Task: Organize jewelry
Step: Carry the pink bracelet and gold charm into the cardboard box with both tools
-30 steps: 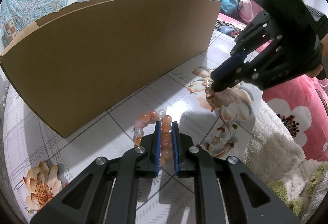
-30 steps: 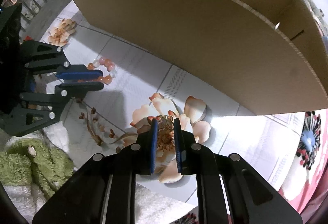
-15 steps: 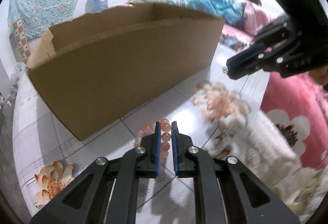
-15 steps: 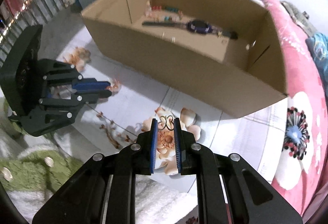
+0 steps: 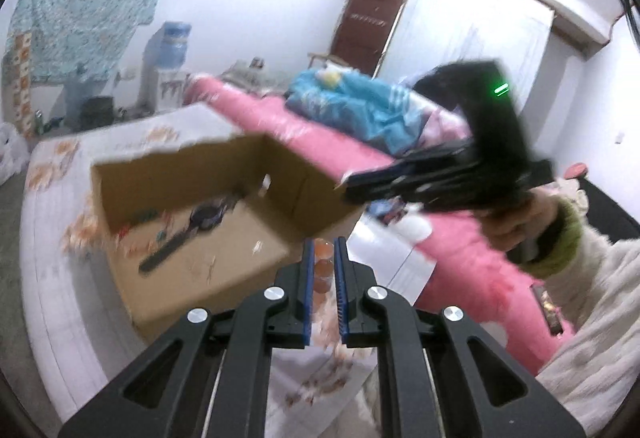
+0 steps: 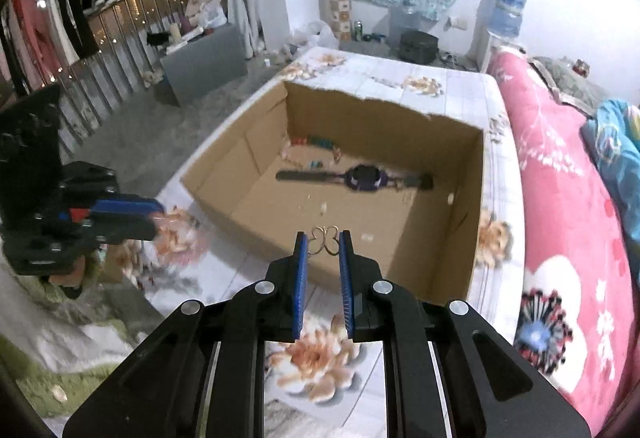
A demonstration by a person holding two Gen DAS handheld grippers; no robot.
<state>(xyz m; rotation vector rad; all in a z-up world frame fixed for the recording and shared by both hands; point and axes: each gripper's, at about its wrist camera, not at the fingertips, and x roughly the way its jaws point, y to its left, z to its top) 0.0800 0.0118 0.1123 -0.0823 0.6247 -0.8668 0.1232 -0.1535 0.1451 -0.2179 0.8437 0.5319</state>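
The box (image 6: 424,258) is made of plain brown cardboard, matt, with one torn, ragged rim. Its support, the counter (image 6: 460,85), is covered by a smooth, slightly glossy flowered sheet. The left tongs (image 5: 324,262) and right tongs (image 6: 323,250) are formed of matt black plastic with ribbed blue pads and bright metal pins. Glossy, translucent orange beads (image 5: 322,266) are clamped in one; thin gold-coloured wire (image 6: 325,238) in the other. A fuzzy knit sleeve (image 5: 600,302) is seen.

Both wrist views look down along fingers, sharing open cardboard box (image 5: 192,238) (image 6: 360,173).
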